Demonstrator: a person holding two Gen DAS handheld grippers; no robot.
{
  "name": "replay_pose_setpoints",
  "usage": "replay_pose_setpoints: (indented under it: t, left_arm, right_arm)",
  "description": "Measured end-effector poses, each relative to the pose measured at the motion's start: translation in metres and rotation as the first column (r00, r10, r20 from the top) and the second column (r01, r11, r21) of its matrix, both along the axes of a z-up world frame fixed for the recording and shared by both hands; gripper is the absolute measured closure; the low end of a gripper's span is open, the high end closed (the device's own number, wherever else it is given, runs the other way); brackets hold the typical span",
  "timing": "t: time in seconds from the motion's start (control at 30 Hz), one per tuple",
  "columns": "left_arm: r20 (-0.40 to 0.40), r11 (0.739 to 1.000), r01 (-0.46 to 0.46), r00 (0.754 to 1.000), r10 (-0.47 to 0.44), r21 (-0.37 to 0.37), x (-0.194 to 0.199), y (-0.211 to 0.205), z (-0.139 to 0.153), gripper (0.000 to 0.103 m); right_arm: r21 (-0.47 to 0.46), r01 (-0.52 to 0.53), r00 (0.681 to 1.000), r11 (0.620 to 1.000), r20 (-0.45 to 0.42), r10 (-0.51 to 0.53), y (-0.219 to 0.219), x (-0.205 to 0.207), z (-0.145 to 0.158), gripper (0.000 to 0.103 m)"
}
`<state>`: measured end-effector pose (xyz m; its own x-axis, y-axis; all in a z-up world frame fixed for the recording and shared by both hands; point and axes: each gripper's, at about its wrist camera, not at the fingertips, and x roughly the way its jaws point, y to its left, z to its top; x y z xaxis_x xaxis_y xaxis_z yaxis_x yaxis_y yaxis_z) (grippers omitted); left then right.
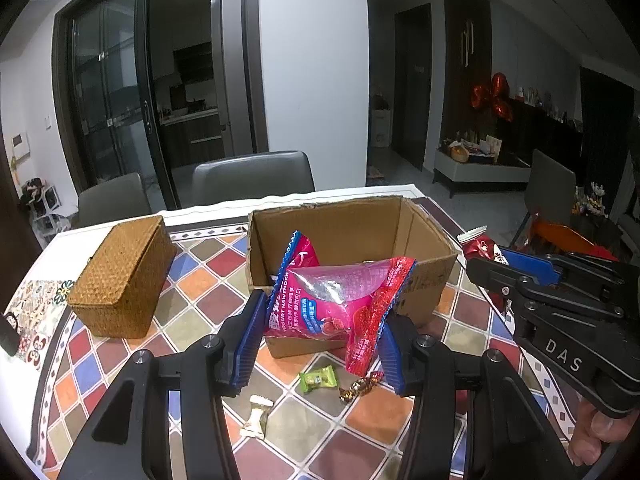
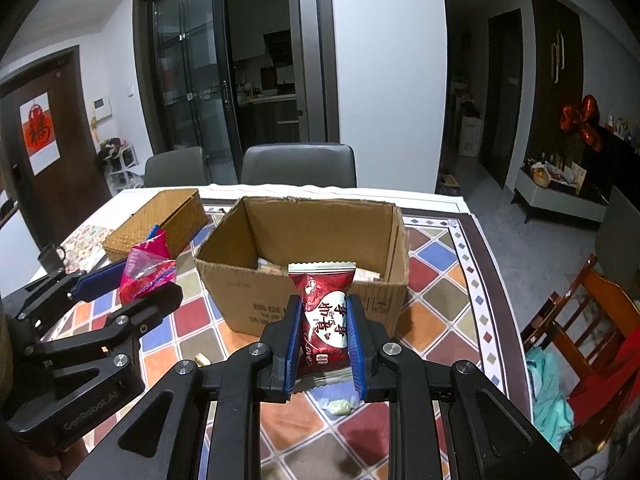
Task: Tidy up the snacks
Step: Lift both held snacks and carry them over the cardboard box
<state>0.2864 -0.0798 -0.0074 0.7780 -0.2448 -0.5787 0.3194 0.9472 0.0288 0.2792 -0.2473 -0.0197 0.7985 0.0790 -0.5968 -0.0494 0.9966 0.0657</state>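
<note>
Both tongs grip snacks, the left tongs (image 1: 320, 340) a pink bag (image 1: 332, 300) and the right tongs (image 2: 324, 344) a red packet (image 2: 324, 320), just short of the cardboard box (image 2: 320, 224) ahead; next likely carry forward and release inside.

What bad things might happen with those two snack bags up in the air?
The left gripper pinches the pink snack bag only at its crinkly edges, so it might slip and fall beside the cardboard box. Both grippers are close together; the right gripper with its red packet might bump the other at the box.
</note>
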Motion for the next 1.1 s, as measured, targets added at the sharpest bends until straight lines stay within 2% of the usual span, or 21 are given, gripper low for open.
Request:
replay_pose_setpoints:
  t: [0.67,1.1]
  left_arm:
    - [0.005,1.000,-0.004,1.000,0.004,-0.006,0.043,-0.008,0.012,0.052]
    - [-0.008,1.000,-0.007,1.000,0.006,-0.007,0.074,-0.010,0.007,0.052]
  right_arm:
    - [0.007,0.007,1.000,1.000,0.022,-0.007,-0.008,0.036,0.016,0.080]
    - [0.014,0.013,1.000,1.000,0.019,-0.013,-0.015,0.065,0.012,0.080]
